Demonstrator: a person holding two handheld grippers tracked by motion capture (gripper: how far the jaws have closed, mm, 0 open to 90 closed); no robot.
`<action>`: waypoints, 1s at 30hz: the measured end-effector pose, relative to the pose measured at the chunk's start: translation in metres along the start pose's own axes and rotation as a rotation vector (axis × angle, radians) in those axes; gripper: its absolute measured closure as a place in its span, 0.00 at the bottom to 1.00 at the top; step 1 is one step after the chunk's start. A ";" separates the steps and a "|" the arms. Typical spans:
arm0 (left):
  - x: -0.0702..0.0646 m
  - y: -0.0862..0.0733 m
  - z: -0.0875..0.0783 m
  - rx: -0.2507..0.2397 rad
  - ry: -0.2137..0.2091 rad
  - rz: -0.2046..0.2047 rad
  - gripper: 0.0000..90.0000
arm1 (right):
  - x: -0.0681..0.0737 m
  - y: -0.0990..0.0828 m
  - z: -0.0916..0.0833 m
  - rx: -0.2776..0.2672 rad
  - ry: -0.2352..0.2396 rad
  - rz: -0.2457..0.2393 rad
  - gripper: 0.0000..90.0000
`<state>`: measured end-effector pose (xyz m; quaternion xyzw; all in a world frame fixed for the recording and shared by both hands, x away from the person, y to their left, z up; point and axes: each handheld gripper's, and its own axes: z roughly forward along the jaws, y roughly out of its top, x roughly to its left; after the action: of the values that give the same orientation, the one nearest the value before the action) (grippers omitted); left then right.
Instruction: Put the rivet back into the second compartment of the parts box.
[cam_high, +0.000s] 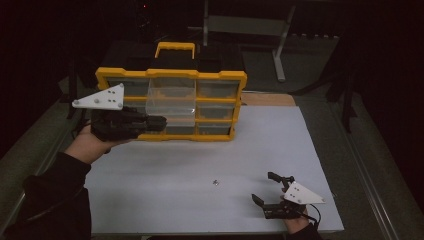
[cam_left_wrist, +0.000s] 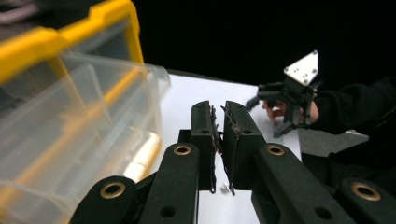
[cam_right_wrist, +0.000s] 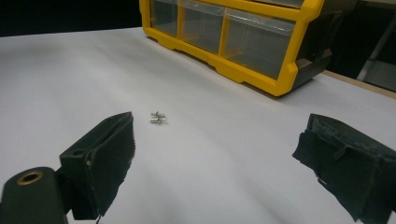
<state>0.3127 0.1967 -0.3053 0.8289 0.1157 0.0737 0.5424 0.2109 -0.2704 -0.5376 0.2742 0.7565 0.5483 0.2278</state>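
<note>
Left gripper: nearest the lens, jaws pressed together on nothing visible, raised beside a clear drawer drawn out of the yellow organizer.
Drawer: likely light, thin, slippery plastic; best pinched at its front lip.
Screws: mid-table, tiny.
Right gripper: jaws spread, empty.

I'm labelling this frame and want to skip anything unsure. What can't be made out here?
- Small metal parts on the white table: too small to identify in the high view and the right gripper view.
- Clear drawer contents: blurred in the left gripper view, glare in the high view.
- Left gripper: jaws shut; whether they pinch anything is unclear.
- Organizer top: cut off in the right gripper view.
</note>
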 end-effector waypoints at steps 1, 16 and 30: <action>0.002 0.003 -0.001 -0.002 0.001 -0.002 0.91 | 0.000 0.000 0.000 0.000 0.000 0.000 0.11; 0.041 0.032 -0.001 -0.035 0.081 -0.015 0.91 | 0.000 -0.001 0.000 0.000 0.005 0.004 0.11; 0.066 0.028 0.029 0.061 0.166 -0.167 0.91 | 0.000 -0.001 0.000 0.004 0.011 0.006 0.11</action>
<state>0.3863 0.1786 -0.2910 0.8236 0.2309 0.0930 0.5096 0.2109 -0.2706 -0.5388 0.2739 0.7579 0.5490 0.2217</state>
